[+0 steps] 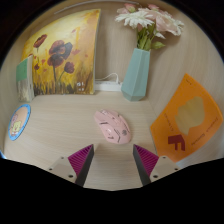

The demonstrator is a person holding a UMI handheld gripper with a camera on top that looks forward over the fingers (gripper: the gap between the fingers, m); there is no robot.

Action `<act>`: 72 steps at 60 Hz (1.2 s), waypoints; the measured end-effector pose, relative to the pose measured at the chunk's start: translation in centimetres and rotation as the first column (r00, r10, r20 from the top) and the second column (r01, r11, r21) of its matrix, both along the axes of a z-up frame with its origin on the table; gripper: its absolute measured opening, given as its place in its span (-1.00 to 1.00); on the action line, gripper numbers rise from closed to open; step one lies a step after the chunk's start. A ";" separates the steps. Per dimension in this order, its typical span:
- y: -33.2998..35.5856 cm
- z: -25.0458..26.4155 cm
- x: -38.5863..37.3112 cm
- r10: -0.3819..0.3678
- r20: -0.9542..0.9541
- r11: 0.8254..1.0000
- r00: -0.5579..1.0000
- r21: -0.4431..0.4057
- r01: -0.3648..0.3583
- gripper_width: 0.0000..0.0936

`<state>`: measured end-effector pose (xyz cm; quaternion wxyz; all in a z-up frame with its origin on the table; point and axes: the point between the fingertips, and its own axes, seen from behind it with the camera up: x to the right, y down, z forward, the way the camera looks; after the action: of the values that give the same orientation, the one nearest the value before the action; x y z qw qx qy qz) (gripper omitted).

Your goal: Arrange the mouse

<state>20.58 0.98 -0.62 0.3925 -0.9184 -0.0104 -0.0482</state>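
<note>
The mouse (113, 126) is a small pink one, sitting on the desk (60, 130) just ahead of the fingers (114, 160) and roughly centred on the gap between them. The fingers are spread wide and holding nothing, with the pink pads (82, 157) showing on both inner faces and bare desk between them. Nothing touches the mouse yet.

Handling-wise it looks like hard, smooth plastic, light and rigid, so it won't squash, but that rounded shell could be slippery and squirt out if it's pinched high on the curve. Best bet is probably the two flat-ish sides, low down around the middle, with the fingers straddling it squarely. Being light, it'll likely skid if one finger lands first.

Around it: a flower painting (62, 55) leans up at the far left, a teal vase (137, 72) with pale flowers (148, 20) stands at the far side behind the mouse, and an orange card (185, 118) lies off to the right. A small round sticker-looking thing (19, 122) sits near the left edge. The mouse sits apart from all of these.
</note>
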 end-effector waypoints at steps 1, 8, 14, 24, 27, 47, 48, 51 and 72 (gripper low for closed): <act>0.6 0.0 0.2 0.002 0.000 1.000 1.000 -0.001 -0.002 0.69; 4.1 0.2 1.0 0.012 0.004 1.000 1.000 0.008 -0.012 0.68; 6.6 0.0 1.6 0.014 0.001 1.000 1.000 0.001 -0.014 0.70; 9.4 0.0 3.0 -0.024 0.001 1.000 1.000 -0.002 0.024 0.70; 9.8 0.0 3.3 -0.045 -0.013 0.999 0.999 -0.003 0.045 0.70; 10.5 -0.4 1.9 -0.082 -0.052 0.997 0.995 -0.016 0.081 0.04; 10.5 -0.4 2.0 -0.084 -0.046 0.996 0.995 -0.015 0.083 0.02; 10.4 -0.3 2.0 -0.088 -0.023 0.996 0.996 -0.020 0.087 -0.08; 11.7 17.9 -12.5 -0.046 -0.066 0.981 0.997 0.187 0.058 -0.17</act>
<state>8.10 12.73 17.25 0.4766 -0.8780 0.0305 -0.0310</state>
